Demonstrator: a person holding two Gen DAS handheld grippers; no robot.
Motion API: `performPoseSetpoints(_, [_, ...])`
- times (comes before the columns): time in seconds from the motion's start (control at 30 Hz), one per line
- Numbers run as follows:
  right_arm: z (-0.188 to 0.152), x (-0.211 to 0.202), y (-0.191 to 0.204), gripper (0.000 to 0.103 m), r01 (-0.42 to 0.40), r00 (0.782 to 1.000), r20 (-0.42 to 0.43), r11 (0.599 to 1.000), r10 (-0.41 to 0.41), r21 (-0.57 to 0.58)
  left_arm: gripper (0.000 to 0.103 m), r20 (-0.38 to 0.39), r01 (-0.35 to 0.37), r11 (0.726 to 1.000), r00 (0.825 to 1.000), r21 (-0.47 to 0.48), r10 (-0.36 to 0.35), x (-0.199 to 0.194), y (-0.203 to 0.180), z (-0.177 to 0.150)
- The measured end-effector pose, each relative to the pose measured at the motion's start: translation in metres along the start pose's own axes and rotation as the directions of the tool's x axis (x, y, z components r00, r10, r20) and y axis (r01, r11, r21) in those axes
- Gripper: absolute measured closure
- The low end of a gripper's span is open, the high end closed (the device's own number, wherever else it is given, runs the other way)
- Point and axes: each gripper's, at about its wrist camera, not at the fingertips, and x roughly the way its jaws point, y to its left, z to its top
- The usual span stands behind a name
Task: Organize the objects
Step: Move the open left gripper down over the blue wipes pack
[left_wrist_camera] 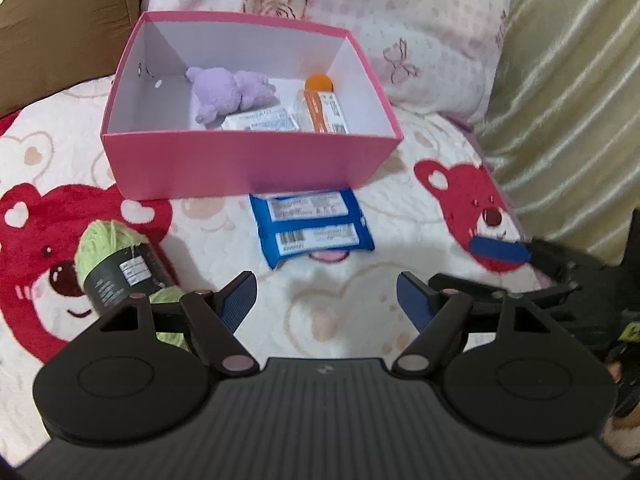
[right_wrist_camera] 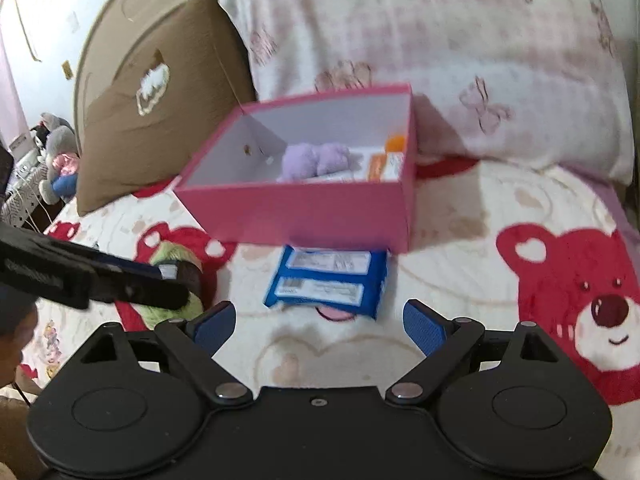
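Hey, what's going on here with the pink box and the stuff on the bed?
A person is tidying things into the pink box with two handheld claws. A purple plush, a white packet and an orange-capped tube already lie inside. The blue packs and green yarn are on the blanket in front of it. The left claw and right claw are both open and empty, above the blanket.

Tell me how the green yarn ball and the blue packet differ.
The green yarn ball is round, fuzzy and wrapped in a dark label band; the blue packet is flat, smooth and carries white labels. The yarn lies off to the left, the packet directly before the pink box. Both lie on the blanket, outside the box.
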Motion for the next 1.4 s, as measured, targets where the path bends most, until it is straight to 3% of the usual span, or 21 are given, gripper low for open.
performPoseSetpoints(0.2, [-0.007,0.036,-0.02,0.01,-0.006,0.998,-0.067,0.996,0.012,0.091,0.029,0.002,0.024,0.998,1.0,-0.051,-0.024,0.024,0.002,0.007])
performPoseSetpoints(0.37, [-0.01,0.064,-0.018,0.01,-0.012,0.996,-0.084,0.999,0.015,0.043,0.03,-0.009,-0.014,0.997,1.0,-0.069,0.013,0.055,0.005,0.005])
performPoseSetpoints(0.5, [-0.014,0.087,-0.031,0.011,-0.055,0.993,-0.095,0.976,0.076,0.21,0.031,0.014,0.013,0.991,1.0,-0.132,-0.011,0.07,0.013,0.003])
performPoseSetpoints(0.73, [-0.017,0.109,-0.03,0.034,0.027,0.995,-0.094,0.988,-0.013,0.152,0.046,0.05,-0.049,0.995,0.997,-0.086,0.053,0.098,0.016,0.004])
performPoseSetpoints(0.9, [-0.015,0.108,-0.046,0.045,0.009,0.999,-0.05,0.977,0.002,0.215,0.05,0.105,-0.103,0.994,0.989,-0.047,0.107,0.109,0.017,0.006])
performPoseSetpoints(1.0, [-0.014,0.112,-0.056,0.055,0.004,0.999,-0.04,0.967,0.007,0.254,0.05,0.081,-0.107,0.992,0.99,-0.066,0.112,0.117,0.023,0.006])
performPoseSetpoints(1.17, [-0.016,0.12,-0.061,0.056,0.004,0.999,-0.051,0.959,0.011,0.283,0.051,0.033,-0.123,0.986,0.991,-0.117,0.127,0.131,0.035,0.001])
performPoseSetpoints(1.2, [-0.016,0.121,-0.061,0.058,0.001,0.999,-0.047,0.96,0.012,0.28,0.054,0.037,-0.117,0.985,0.992,-0.123,0.122,0.133,0.036,0.0])
performPoseSetpoints(1.23, [-0.016,0.122,-0.062,0.062,-0.002,0.999,-0.045,0.96,0.015,0.281,0.069,0.037,-0.108,0.987,0.993,-0.122,0.113,0.134,0.035,0.0])
performPoseSetpoints(1.27, [-0.016,0.123,-0.063,0.063,-0.009,0.999,-0.042,0.959,0.022,0.282,0.074,0.035,-0.082,0.99,0.996,-0.112,0.087,0.135,0.034,-0.001])
performPoseSetpoints(1.33, [-0.016,0.126,-0.066,0.072,-0.034,0.998,-0.04,0.957,0.048,0.287,0.076,0.05,-0.081,0.993,0.995,-0.086,0.085,0.132,0.029,-0.001])
performPoseSetpoints(1.4, [-0.015,0.127,-0.069,0.073,-0.053,0.997,-0.038,0.952,0.068,0.301,0.077,0.057,-0.087,0.995,0.994,-0.055,0.09,0.13,0.024,-0.002])
